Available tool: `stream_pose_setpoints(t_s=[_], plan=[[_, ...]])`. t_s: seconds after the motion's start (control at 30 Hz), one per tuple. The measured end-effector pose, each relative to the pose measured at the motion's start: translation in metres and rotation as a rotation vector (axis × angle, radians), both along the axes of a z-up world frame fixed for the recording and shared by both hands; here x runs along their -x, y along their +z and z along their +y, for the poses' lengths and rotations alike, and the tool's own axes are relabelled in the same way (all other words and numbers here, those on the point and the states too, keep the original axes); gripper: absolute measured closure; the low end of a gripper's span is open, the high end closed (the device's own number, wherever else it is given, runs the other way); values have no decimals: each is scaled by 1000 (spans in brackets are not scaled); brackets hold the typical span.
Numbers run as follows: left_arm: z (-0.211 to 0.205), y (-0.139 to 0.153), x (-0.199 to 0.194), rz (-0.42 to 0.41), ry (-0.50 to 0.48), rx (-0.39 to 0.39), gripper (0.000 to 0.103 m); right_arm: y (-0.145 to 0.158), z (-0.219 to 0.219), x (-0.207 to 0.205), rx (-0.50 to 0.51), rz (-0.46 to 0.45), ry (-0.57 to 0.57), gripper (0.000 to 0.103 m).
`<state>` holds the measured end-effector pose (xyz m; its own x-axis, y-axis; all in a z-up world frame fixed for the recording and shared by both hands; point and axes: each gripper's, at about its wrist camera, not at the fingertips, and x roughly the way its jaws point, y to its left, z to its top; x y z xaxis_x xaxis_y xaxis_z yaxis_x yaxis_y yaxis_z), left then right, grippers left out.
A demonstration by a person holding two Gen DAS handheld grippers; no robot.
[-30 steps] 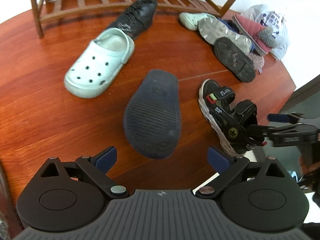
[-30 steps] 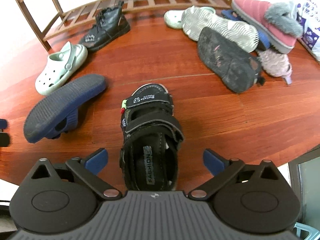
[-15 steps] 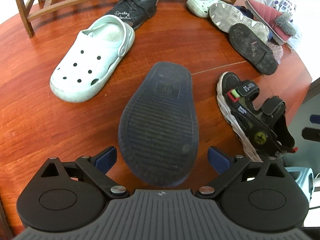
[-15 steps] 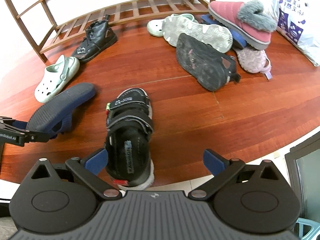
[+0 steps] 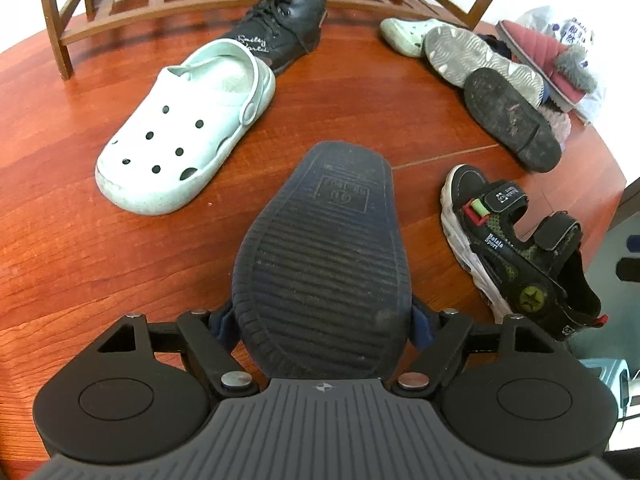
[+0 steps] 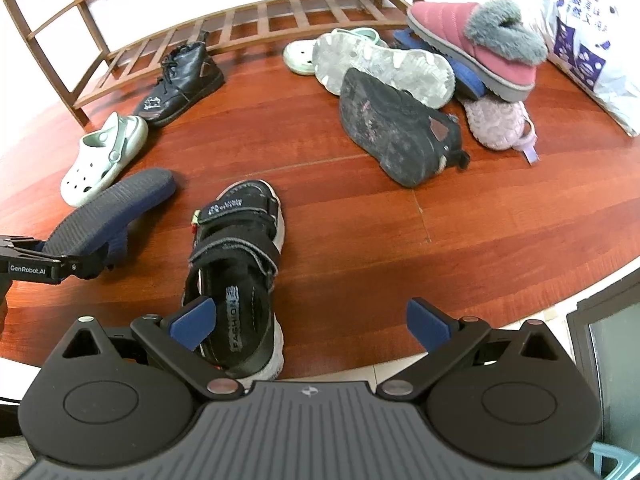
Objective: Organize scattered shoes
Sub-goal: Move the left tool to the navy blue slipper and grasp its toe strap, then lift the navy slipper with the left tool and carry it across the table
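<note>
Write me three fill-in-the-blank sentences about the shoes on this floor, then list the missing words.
1. The dark blue slipper between the left gripper fingers lies with its ____ facing up.
2. The right gripper fingers stand ____, with the black sandal at the left one.
3. The wooden shoe rack behind the black boot holds ____ shoes.

Missing words: sole; open; no

The left hand-held gripper (image 5: 322,320) has dropped closer to the upturned navy slipper (image 5: 324,256), and its jaws have just been closing until both pads press the slipper's sides. The right hand-held gripper (image 6: 312,318) has slid right, leaving the black sandal (image 6: 236,276) beside its left pad.
</note>
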<state>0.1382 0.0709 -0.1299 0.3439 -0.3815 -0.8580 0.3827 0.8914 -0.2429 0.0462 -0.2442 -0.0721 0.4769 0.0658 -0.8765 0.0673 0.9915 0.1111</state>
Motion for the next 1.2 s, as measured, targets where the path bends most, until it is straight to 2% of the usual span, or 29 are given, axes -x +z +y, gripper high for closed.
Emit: stream_pose_setpoints(t_s=[0.2, 0.63, 1.0, 1.2], plan=[[20, 20, 10, 16, 43, 19, 25, 1, 9, -15, -11, -10, 54, 1], [73, 72, 45, 102, 105, -5, 30, -1, 42, -50, -56, -17, 187, 1], [63, 84, 3, 32, 144, 4, 31, 4, 49, -58, -70, -34, 184, 1], [57, 75, -33, 45, 181, 34, 32, 6, 33, -47, -70, -44, 126, 1]])
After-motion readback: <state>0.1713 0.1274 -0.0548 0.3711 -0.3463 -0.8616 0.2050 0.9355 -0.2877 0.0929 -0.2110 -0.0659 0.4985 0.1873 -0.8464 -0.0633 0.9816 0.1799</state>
